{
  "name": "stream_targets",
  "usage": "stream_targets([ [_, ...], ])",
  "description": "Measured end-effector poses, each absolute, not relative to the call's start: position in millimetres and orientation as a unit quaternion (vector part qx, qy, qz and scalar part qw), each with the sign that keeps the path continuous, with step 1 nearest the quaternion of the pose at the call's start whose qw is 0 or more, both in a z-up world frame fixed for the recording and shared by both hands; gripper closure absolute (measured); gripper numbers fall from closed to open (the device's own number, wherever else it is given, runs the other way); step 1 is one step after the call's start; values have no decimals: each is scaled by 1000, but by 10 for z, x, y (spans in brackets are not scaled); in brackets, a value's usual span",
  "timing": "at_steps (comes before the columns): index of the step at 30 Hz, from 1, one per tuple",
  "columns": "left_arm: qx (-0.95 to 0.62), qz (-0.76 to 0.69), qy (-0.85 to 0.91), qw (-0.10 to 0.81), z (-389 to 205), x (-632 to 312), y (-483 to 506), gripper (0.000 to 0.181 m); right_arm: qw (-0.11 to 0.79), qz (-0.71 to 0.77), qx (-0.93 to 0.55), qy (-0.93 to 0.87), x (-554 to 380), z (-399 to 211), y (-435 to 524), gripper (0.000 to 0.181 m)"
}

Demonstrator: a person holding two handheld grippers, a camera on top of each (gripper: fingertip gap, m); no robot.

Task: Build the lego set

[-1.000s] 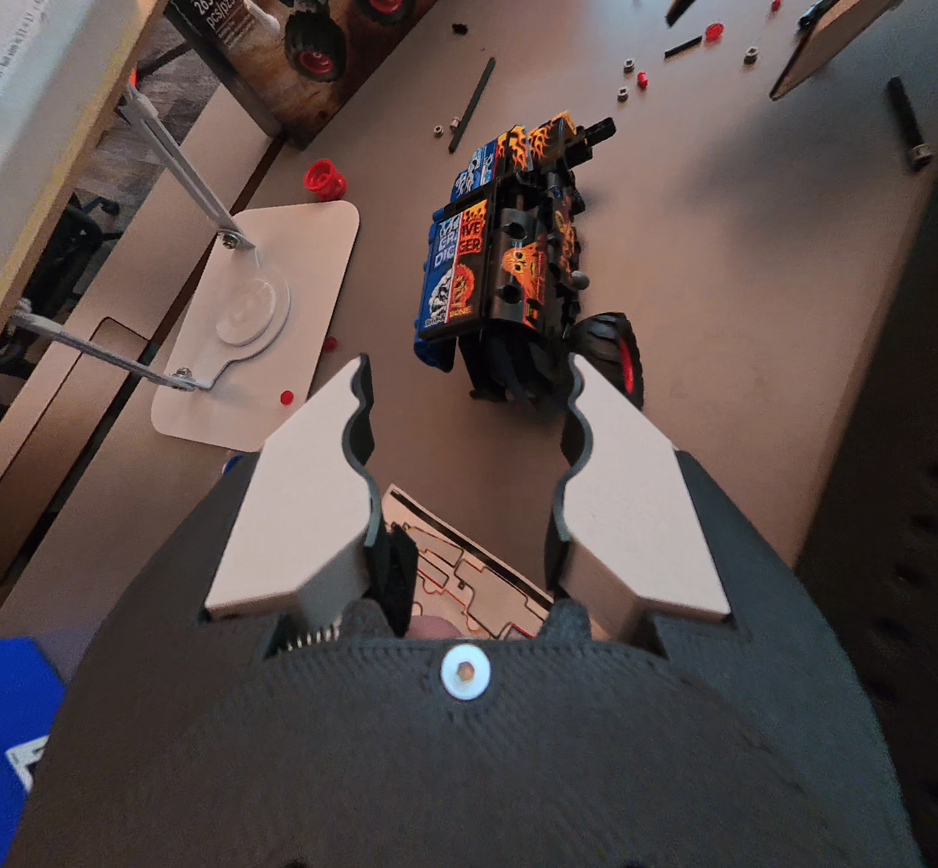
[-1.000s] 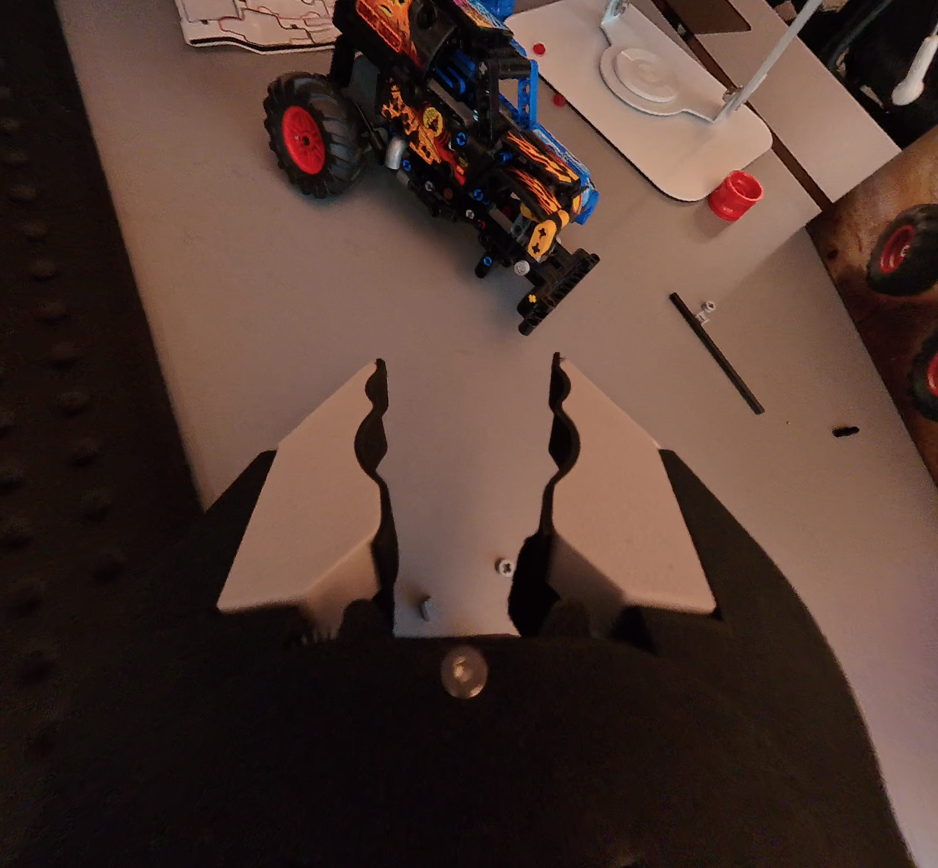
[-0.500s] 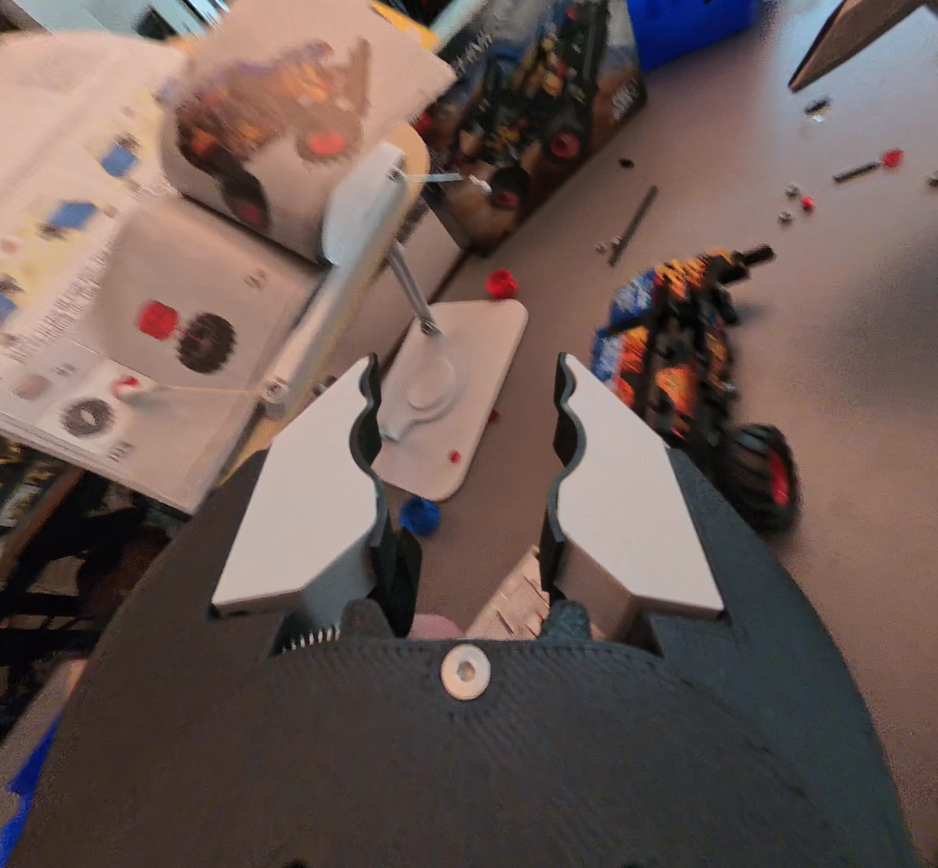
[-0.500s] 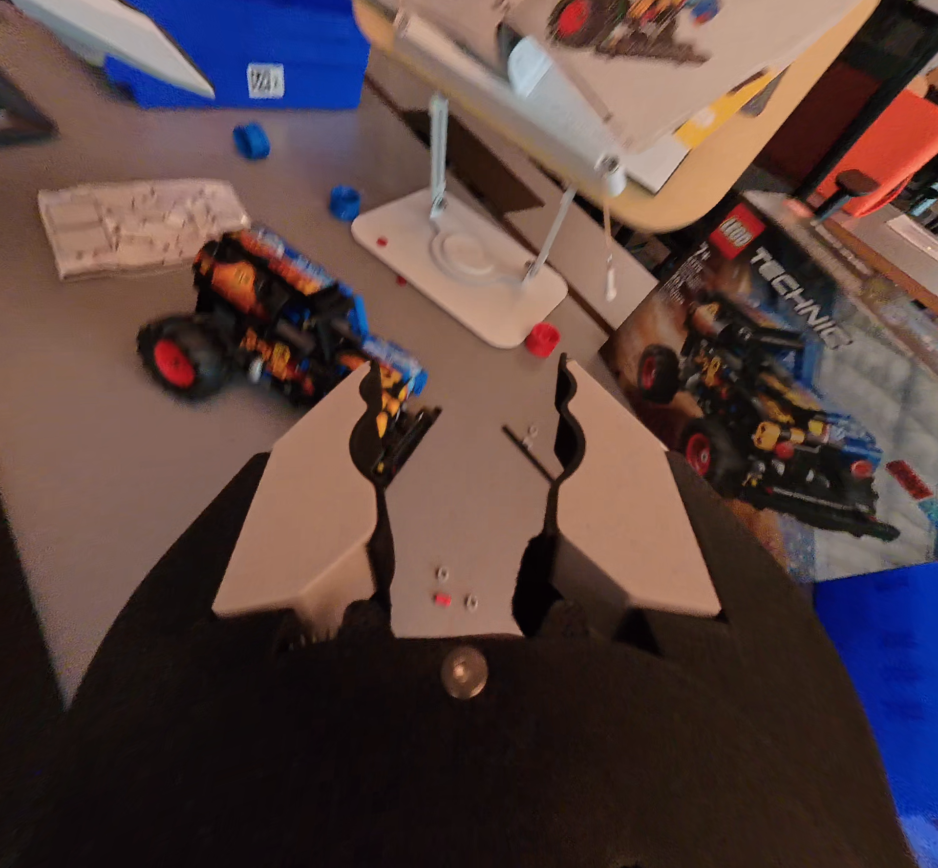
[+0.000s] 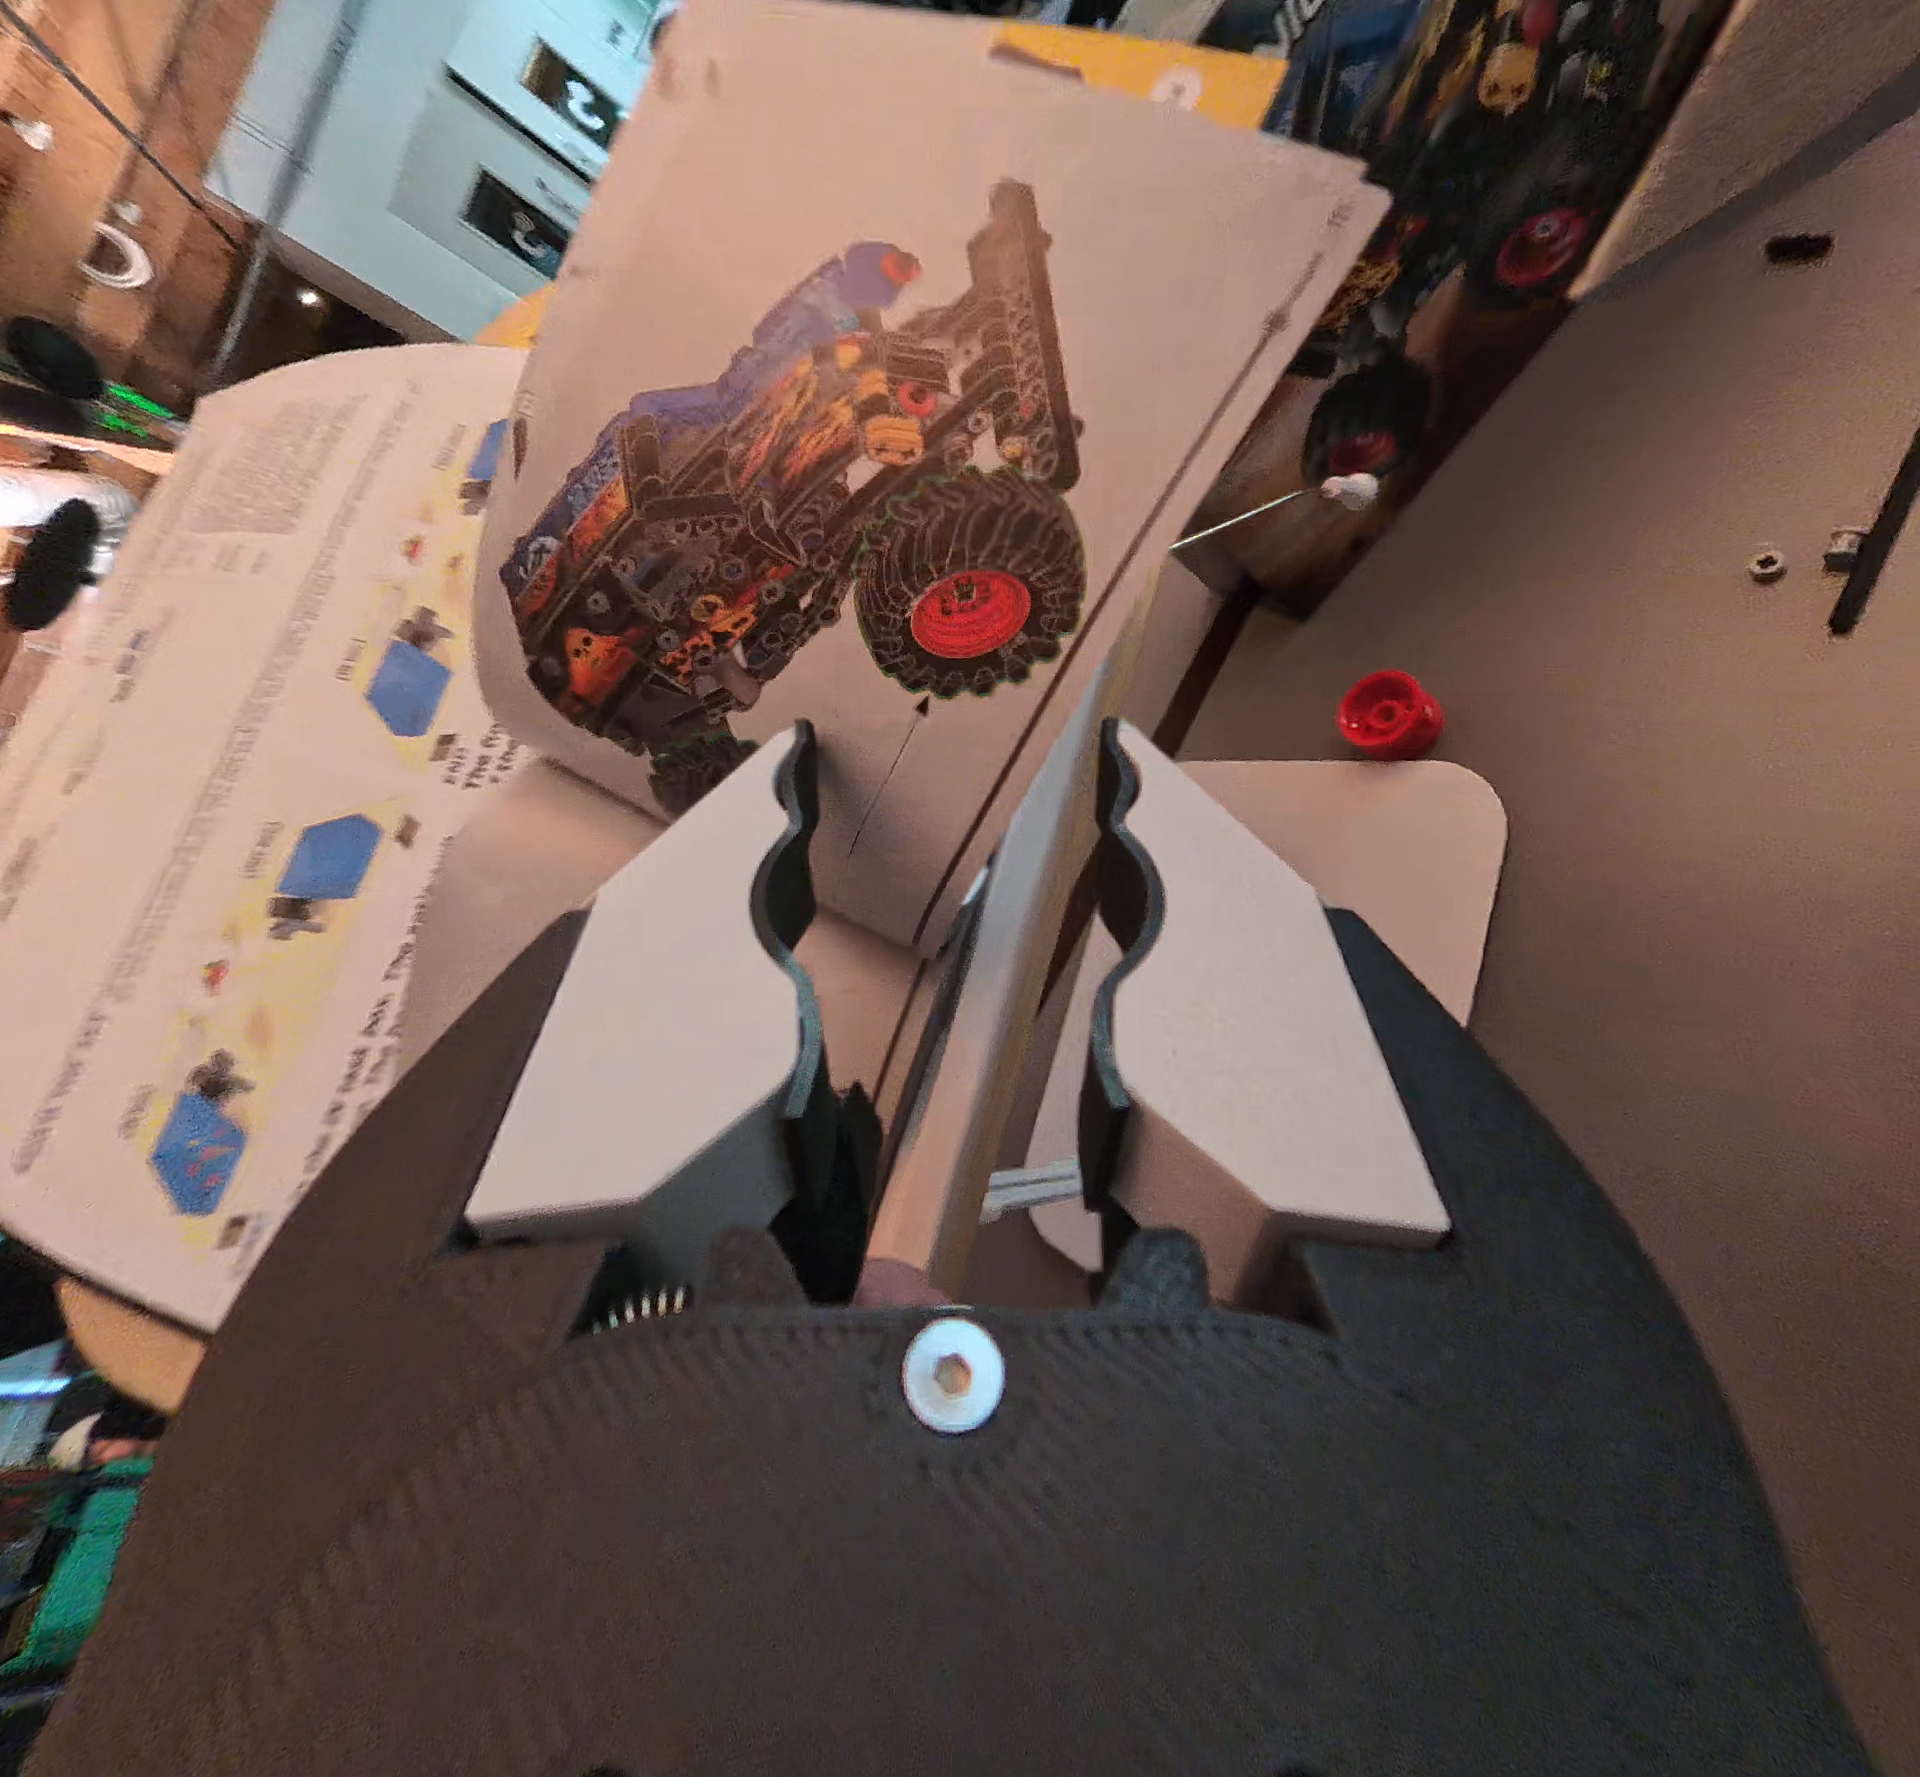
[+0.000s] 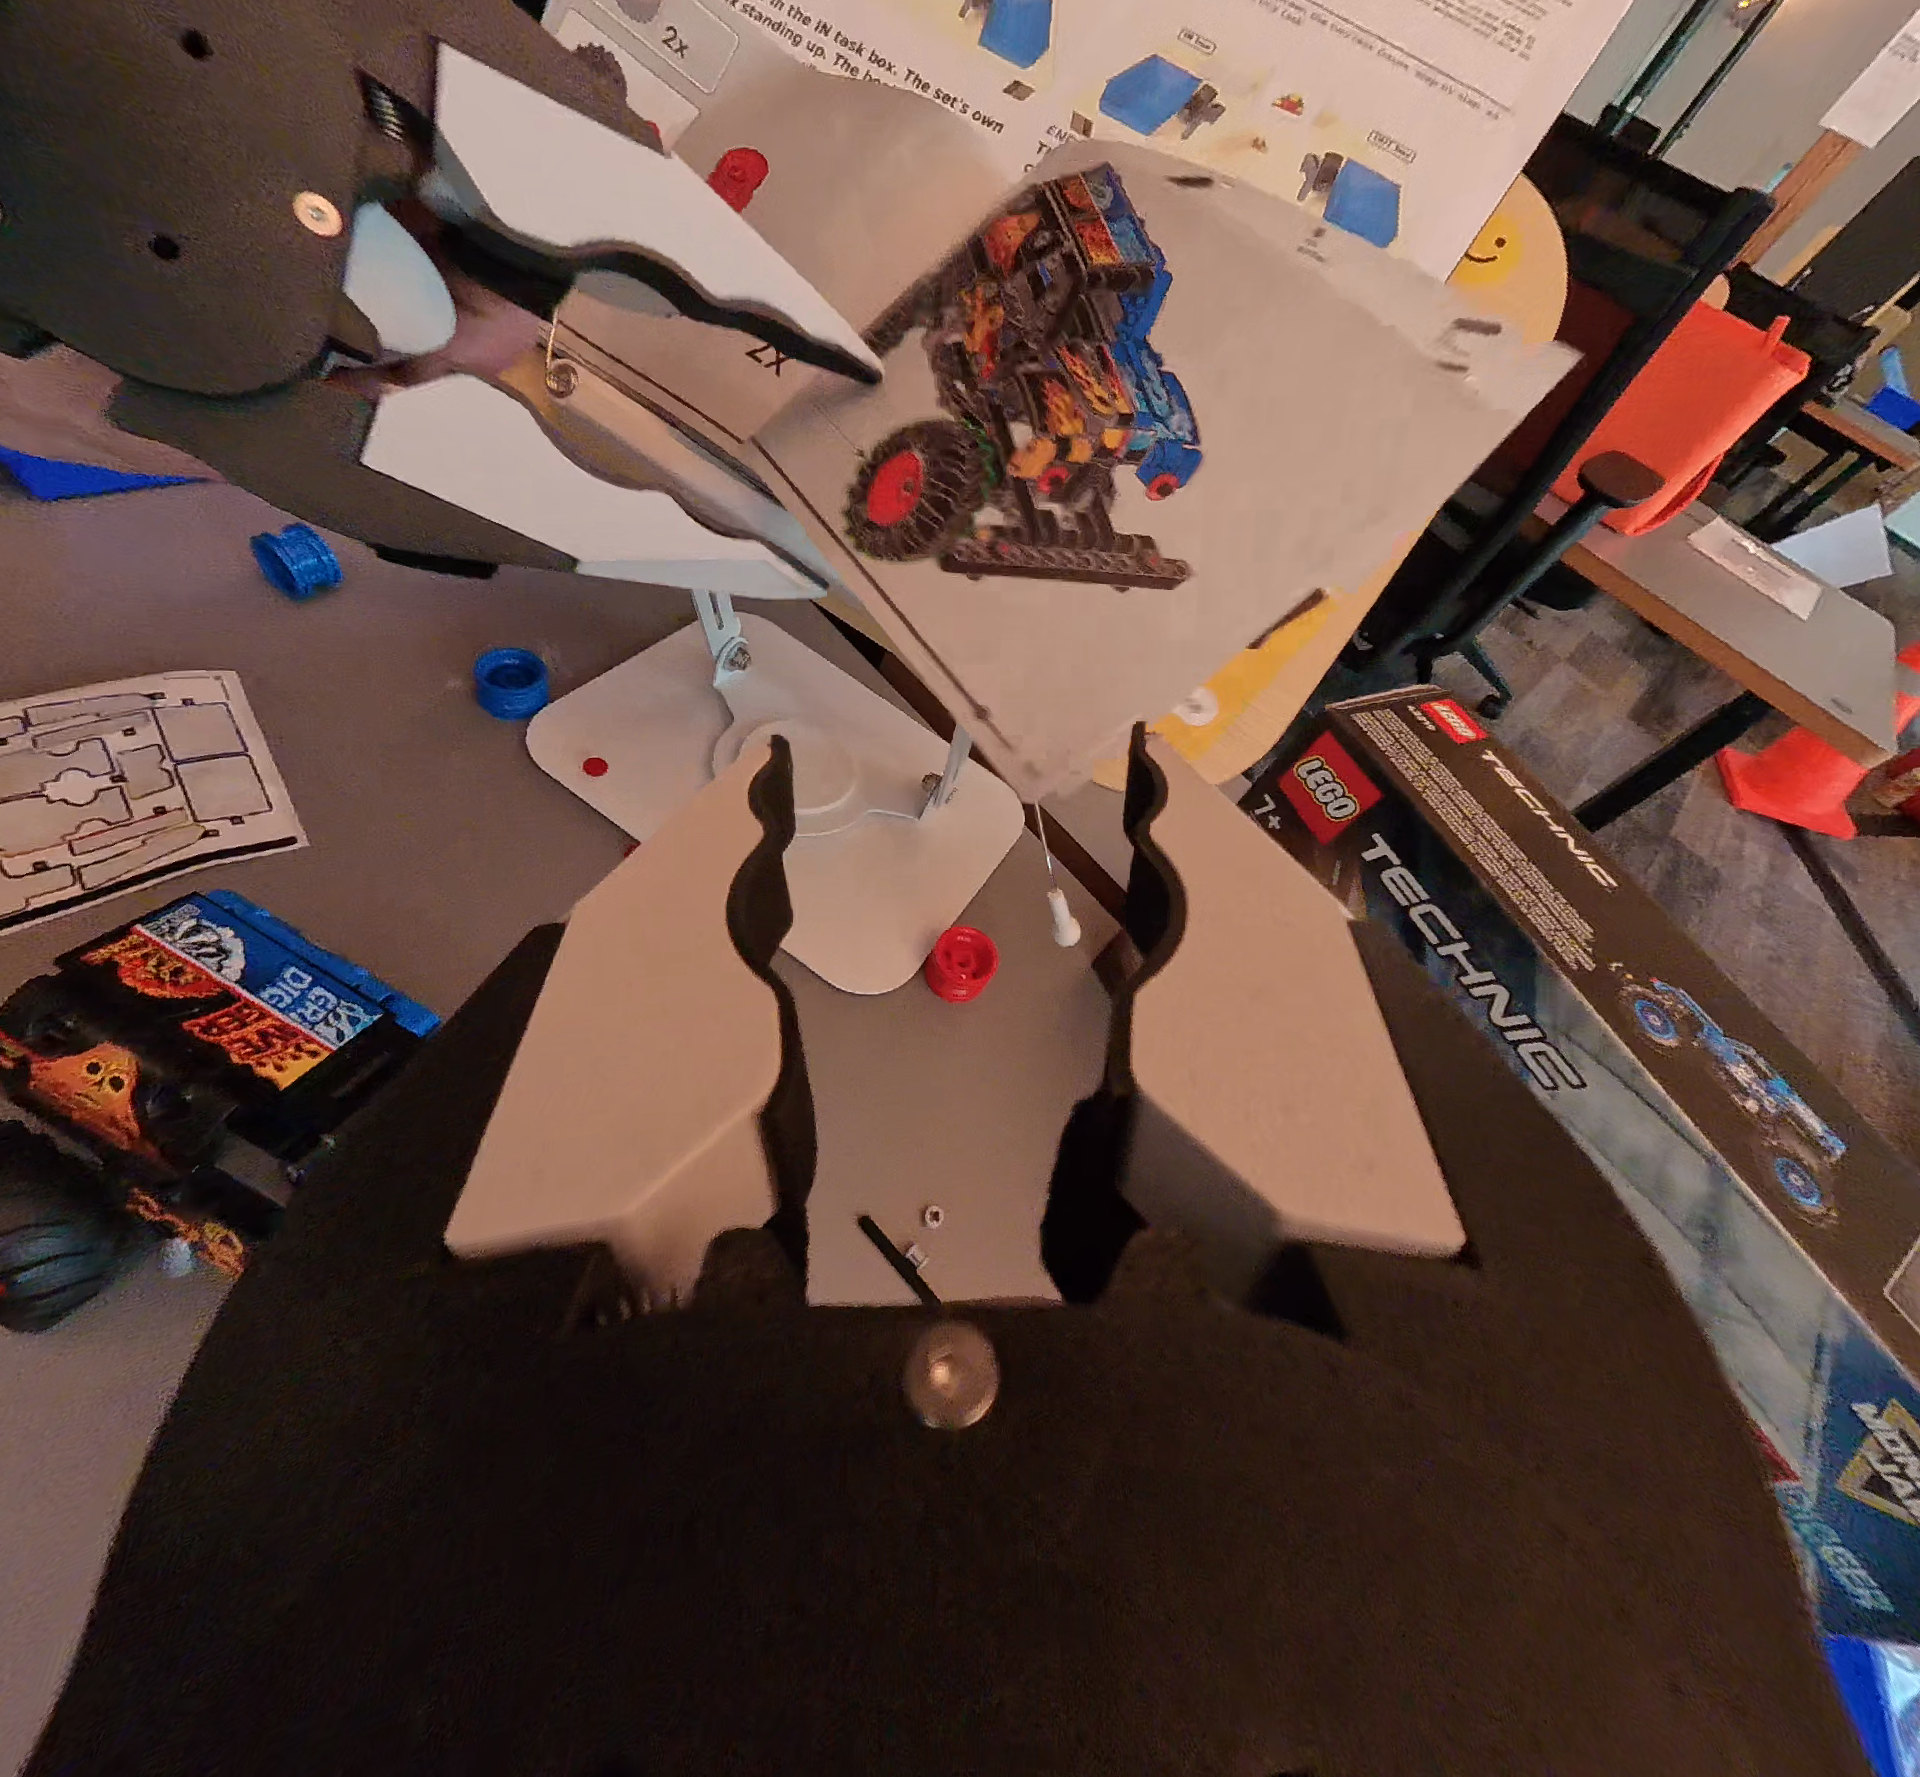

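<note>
The instruction booklet stands on a white stand; its open page [image 5: 883, 439] shows a picture of the truck and curls up. My left gripper [image 5: 951, 771] is open, and the page's lower edge and the holder board run between its fingers. In the right wrist view the left gripper [image 6: 847, 480] straddles the page [image 6: 1195, 439] from the left. My right gripper [image 6: 956, 771] is open and empty, above the table in front of the stand. The partly built truck [image 6: 208, 1031] lies at the lower left with one black tyre showing.
The white stand base [image 6: 665, 740] sits on the table with a red hub [image 6: 961, 964] beside it. Two blue hubs [image 6: 296, 560] [image 6: 511, 683] and a sticker sheet [image 6: 125, 782] lie to the left. The set's box [image 6: 1558, 1000] stands on the right. A black axle [image 6: 894, 1254] lies near.
Both grippers have swung up from the truck on the table toward the booklet on its stand. The left gripper now has the page edge between its fingers. Both stay open.
</note>
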State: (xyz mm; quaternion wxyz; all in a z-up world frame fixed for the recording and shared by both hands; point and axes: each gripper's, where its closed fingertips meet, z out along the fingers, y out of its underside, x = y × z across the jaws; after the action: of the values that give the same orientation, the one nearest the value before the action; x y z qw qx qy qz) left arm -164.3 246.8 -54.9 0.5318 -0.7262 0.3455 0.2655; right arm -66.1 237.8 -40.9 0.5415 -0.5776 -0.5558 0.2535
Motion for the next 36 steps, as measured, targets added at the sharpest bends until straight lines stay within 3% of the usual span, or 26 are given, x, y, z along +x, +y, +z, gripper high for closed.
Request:
stream_targets([
  [5, -728, 228, 375, 526, -679, -1601, 2394, 117, 542, 246, -582, -554, -415, -466, 2405, 118],
  [8, -722, 193, 384, 542, -515, -1615, 2127, 119, 539, 254, -588, -547, -207, -550, 2353, 118],
  [13, -777, 184, 390, 460, -555, -2017, 1516, 123, 539, 268, -592, -535, 77, -770, 2259, 119],
  [19, -868, 176, 364, 288, -1491, -2542, 1022, 117, 512, 285, -613, -530, 153, -1106, 2287, 121],
  [28, -930, 76, 247, 263, -2505, -2866, 1264, 121, 496, 263, -624, -544, 132, -1308, 2332, 121],
  [30, -930, 86, 236, 270, -2546, -2906, 1353, 126, 498, 252, -629, -542, 198, -1320, 2375, 122],
  [32, -928, 80, 230, 281, -2548, -2895, 1418, 143, 498, 248, -634, -537, 266, -1326, 2428, 122],
  [36, -924, 83, 239, 287, -2557, -2878, 1430, 149, 505, 240, -646, -520, 472, -1262, 2578, 123],
])
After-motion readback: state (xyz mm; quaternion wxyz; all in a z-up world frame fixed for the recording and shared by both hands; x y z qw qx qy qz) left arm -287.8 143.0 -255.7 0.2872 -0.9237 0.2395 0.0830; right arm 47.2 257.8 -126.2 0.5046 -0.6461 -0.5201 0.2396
